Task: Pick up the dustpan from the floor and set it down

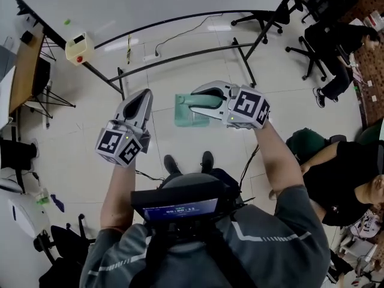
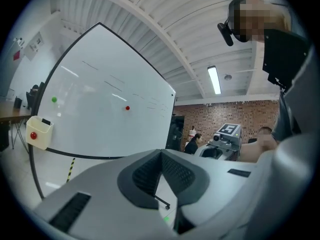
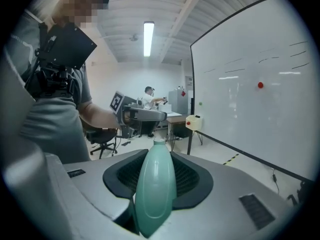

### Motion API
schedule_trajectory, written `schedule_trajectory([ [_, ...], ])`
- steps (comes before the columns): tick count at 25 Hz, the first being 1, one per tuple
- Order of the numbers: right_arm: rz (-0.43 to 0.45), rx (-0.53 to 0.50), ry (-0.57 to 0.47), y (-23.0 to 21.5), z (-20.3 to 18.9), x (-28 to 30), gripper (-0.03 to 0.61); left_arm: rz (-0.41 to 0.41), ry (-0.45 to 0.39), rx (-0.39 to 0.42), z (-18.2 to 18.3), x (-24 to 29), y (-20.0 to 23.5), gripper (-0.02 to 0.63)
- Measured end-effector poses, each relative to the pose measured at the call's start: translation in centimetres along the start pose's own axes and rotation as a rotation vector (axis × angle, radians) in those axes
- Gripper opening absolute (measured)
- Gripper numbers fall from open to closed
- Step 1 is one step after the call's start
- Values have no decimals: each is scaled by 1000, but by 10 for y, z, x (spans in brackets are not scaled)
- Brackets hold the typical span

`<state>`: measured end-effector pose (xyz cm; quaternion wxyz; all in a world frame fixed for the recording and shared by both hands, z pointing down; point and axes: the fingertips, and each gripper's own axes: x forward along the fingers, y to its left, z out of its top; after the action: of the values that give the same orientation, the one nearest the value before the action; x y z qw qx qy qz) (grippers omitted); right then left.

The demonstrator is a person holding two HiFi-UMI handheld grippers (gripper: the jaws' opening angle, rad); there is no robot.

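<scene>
Right gripper (image 3: 157, 156) clamped on the handle of the green dustpan (image 3: 156, 189), with a dark ribbed pad (image 3: 192, 176) pressed to each side. Handle lying along the gap between the fingers, its narrow rounded end poking out just past the fingertips. From the head view, dustpan (image 1: 192, 111) held up off the floor (image 1: 78, 161), ahead of the shoes (image 1: 173, 164), its flat scoop showing under and beyond the right gripper (image 1: 201, 98), short of the whiteboard (image 1: 150, 5) stand.

Left gripper (image 2: 161, 154) closed at the tips with nothing between the pads (image 2: 147, 176), only a sliver of floor visible through the gap lower down. In the head view, left gripper (image 1: 143, 99) just beside the dustpan on its left, not touching it.
</scene>
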<state>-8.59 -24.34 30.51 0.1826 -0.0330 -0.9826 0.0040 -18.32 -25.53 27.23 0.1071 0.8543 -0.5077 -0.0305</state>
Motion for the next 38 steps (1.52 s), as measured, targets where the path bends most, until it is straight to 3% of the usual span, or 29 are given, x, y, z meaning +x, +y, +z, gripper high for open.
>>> schedule_trajectory([
  [7, -7, 38, 3, -32, -39, 13, 156, -34, 46, -39, -38, 33, 30, 34],
  [18, 19, 109, 73, -85, -220, 92, 156, 20, 139, -121, -195, 95, 105, 34],
  [26, 67, 116, 178, -84, -360, 138, 156, 84, 250, -153, -324, 110, 126, 34],
  [32, 49, 127, 197, -94, -431, 160, 156, 118, 294, -177, -391, 122, 140, 34],
  [38, 67, 130, 226, -94, -461, 169, 156, 104, 322, -193, -418, 129, 137, 34],
])
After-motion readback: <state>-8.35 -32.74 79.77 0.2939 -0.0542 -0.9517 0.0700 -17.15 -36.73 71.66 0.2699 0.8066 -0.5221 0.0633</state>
